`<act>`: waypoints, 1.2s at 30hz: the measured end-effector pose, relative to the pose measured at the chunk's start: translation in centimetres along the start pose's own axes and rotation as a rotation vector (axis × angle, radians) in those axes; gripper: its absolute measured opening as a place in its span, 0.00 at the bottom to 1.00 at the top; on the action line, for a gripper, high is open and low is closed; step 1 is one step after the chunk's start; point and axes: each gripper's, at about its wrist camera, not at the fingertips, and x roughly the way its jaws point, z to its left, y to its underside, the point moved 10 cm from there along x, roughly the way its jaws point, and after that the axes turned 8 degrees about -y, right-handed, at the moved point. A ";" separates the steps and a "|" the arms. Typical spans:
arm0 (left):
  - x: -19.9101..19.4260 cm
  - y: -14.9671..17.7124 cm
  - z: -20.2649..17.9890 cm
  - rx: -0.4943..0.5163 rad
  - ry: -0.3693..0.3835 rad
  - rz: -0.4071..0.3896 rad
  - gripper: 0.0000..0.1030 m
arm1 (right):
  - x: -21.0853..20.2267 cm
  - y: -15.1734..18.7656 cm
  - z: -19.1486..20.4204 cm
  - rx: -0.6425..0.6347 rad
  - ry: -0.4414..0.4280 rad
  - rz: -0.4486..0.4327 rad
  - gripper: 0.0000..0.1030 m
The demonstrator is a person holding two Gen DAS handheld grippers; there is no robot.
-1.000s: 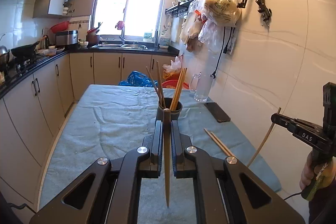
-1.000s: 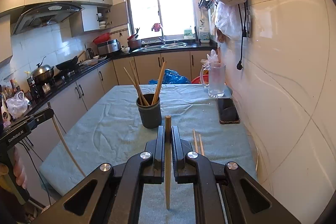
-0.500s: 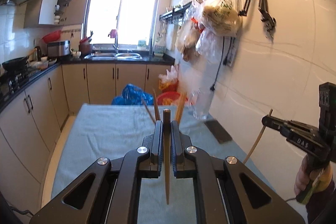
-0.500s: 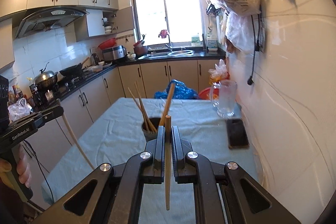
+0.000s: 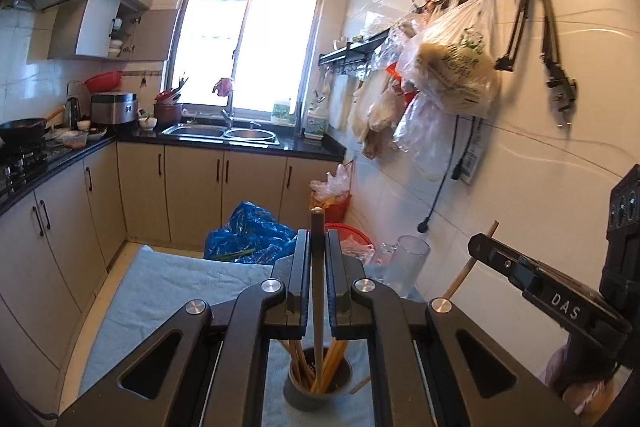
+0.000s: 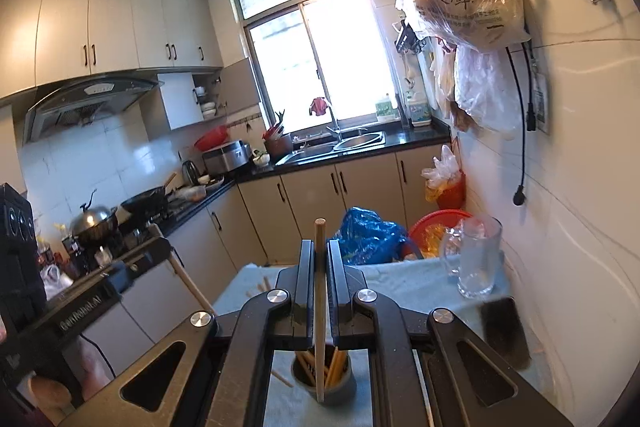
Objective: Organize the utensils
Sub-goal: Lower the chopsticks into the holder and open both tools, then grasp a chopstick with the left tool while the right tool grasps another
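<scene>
Both tongs pinch a chopstick each: left gripper (image 5: 318,251) over the cup (image 5: 318,389) at 6 o'clock, right gripper (image 6: 319,259) likewise. Released together, the sticks may collide at the rim, jam against those inside, or tip the cup.

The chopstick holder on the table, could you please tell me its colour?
Dark grey; the chopstick holder shows best in the right wrist view.

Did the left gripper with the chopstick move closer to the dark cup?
Yes. The left gripper, shut on a wooden chopstick, has come forward over the table: the dark grey round cup, earlier ahead past its tips, now sits below them.
</scene>
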 end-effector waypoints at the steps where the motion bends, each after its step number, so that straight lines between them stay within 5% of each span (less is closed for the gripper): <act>1: 1.2 0.4 -0.1 -0.003 0.000 0.017 0.06 | 0.9 0.2 -0.3 0.002 0.006 0.002 0.06; 8: 6.3 4.4 0.0 0.018 -0.026 0.124 0.06 | 6.1 3.8 -3.1 0.047 0.040 0.098 0.06; 15: 6.2 6.2 0.9 0.015 -0.030 0.152 0.09 | 8.8 8.0 -5.2 0.085 0.056 0.204 0.07; 17: 5.3 6.1 1.0 0.009 -0.022 0.151 0.19 | 9.1 8.4 -5.7 0.105 0.049 0.224 0.09; 21: 2.5 5.4 1.6 0.000 -0.026 0.110 0.38 | 8.6 8.2 -6.0 0.110 0.060 0.220 0.45; 30: -6.9 5.5 4.0 0.002 -0.038 0.039 0.60 | 3.1 7.1 -4.6 0.071 0.071 0.205 0.57; 36: -11.7 10.0 5.3 0.045 -0.073 0.033 0.72 | -1.6 11.2 -5.9 0.018 0.135 0.288 0.63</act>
